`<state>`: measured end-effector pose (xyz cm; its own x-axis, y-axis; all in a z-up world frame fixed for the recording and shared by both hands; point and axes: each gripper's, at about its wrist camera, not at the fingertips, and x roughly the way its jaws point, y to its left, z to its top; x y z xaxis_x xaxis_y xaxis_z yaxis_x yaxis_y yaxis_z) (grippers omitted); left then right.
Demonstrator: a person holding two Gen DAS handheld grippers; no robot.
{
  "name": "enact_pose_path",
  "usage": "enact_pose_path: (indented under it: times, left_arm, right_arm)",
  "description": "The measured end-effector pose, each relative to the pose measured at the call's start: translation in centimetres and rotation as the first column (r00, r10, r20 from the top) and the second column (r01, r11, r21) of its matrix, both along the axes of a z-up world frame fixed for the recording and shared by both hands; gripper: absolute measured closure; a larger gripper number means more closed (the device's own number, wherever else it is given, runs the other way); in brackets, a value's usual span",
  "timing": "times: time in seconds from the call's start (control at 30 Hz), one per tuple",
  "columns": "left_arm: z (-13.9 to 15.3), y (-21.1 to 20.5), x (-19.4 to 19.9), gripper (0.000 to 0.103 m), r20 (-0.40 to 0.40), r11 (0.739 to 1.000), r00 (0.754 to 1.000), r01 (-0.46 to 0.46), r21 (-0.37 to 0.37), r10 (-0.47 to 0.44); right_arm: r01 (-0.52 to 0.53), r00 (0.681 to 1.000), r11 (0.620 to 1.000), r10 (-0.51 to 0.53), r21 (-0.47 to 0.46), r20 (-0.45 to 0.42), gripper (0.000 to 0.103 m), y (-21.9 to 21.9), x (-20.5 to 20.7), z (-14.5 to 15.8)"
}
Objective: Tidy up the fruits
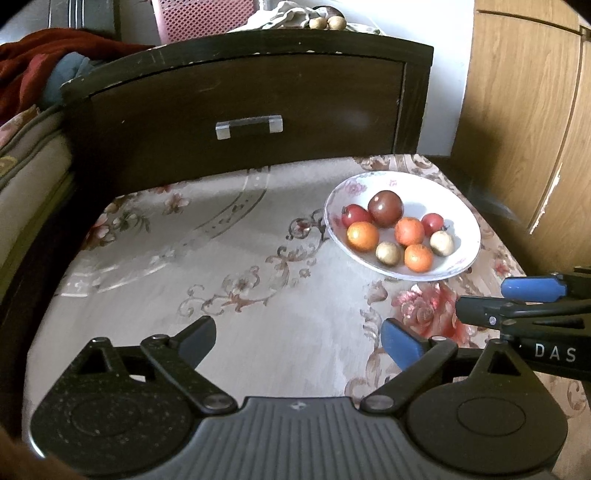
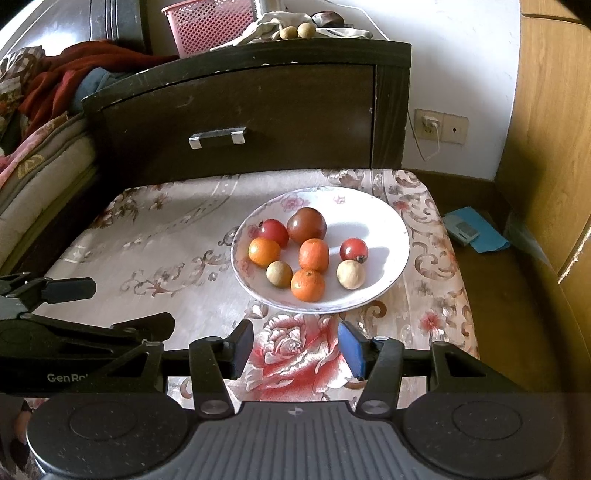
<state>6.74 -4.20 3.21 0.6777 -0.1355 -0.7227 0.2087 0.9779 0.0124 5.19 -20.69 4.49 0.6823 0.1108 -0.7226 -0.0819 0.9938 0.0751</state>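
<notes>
Plate (image 2: 391,221) right of centre holds 8 fruits, gathered. Left gripper (image 1: 299,339) wide, empty; right gripper (image 2: 295,347) narrower, empty, lined up below the plate.

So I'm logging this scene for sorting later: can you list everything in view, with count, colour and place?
plate: one, white with floral rim, on the cloth, right of centre
oranges: three, orange, in the plate
red tomatoes: two, red, in the plate
dark tomato: one, brownish red, back of the plate
pale round fruits: two, tan, front of the plate
tablecloth: one, beige floral, covering the table
nightstand: one, dark brown, behind the table
pink basket: one, on the nightstand
blue item: one, on the floor at right
left tool: one, black, jaws wide open, empty
right tool: one, black with blue pads, partly open, empty
</notes>
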Motion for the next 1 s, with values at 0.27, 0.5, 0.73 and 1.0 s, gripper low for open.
enact_pose_path:
  times: [0.27, 0.5, 0.73, 1.0]
  left_arm:
    - [-0.2, 0.8, -1.9, 0.0, -0.018, 0.999, 0.999, -0.029, 0.018, 0.029]
    - [-0.1, 1.8, -3.7, 0.0, -0.027, 0.999, 0.999, -0.04, 0.004, 0.04]
    - [-0.2, 2.0, -4.9, 0.0, -0.046, 0.998, 0.997, -0.062, 0.023, 0.063]
    - [0.0, 1.6, -5.9, 0.0, -0.031, 0.994, 0.997, -0.066, 0.087, 0.069]
  right_arm:
    - [-0.007, 1.0, 1.0, 0.007, -0.01, -0.022, 0.056, 0.7, -1.0, -0.3]
    - [-0.023, 0.999, 1.0, 0.022, -0.01, -0.03, 0.056, 1.7, -2.6, -0.3]
    - [-0.026, 0.999, 1.0, 0.026, 0.002, -0.04, 0.056, 2.4, -4.5, -0.2]
    - [-0.023, 0.998, 1.0, 0.024, 0.013, -0.056, 0.056, 2.9, -5.9, -0.2]
